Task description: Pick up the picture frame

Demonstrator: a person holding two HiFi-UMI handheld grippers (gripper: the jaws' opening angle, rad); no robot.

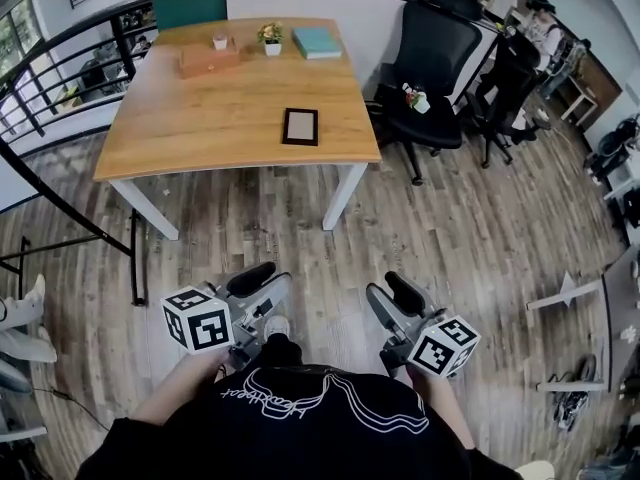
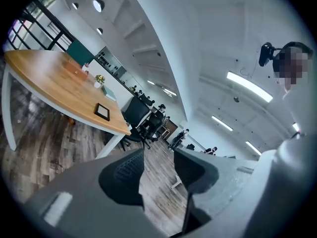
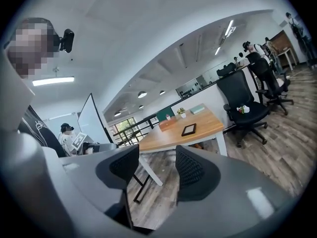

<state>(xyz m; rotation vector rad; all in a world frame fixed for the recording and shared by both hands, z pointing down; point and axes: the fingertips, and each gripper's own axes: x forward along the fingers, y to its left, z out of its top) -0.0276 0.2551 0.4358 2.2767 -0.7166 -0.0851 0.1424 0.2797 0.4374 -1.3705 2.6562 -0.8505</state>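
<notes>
**Both grippers empty, frame on table**

Picture frame (image 1: 300, 126) lies flat on the wooden table (image 1: 200, 118), near the front edge, toward the table's right side in head view. Nothing touches it.

Left gripper (image 1: 262, 280) and right gripper (image 1: 392, 293) are held low, close to the person's body, over the wood floor (image 1: 450, 238), well apart from the table.

L gripper view: jaws apart, only floor seen thru the gap. R gripper view: jaws apart too, nothing btwn them, frame visible beyond on the tabletop.

Also on table, far end: brown box (image 1: 208, 58), small plant pot (image 1: 271, 38), teal book (image 1: 316, 41). Black office chair (image 1: 430, 68) stands just beside the table's right edge.
</notes>
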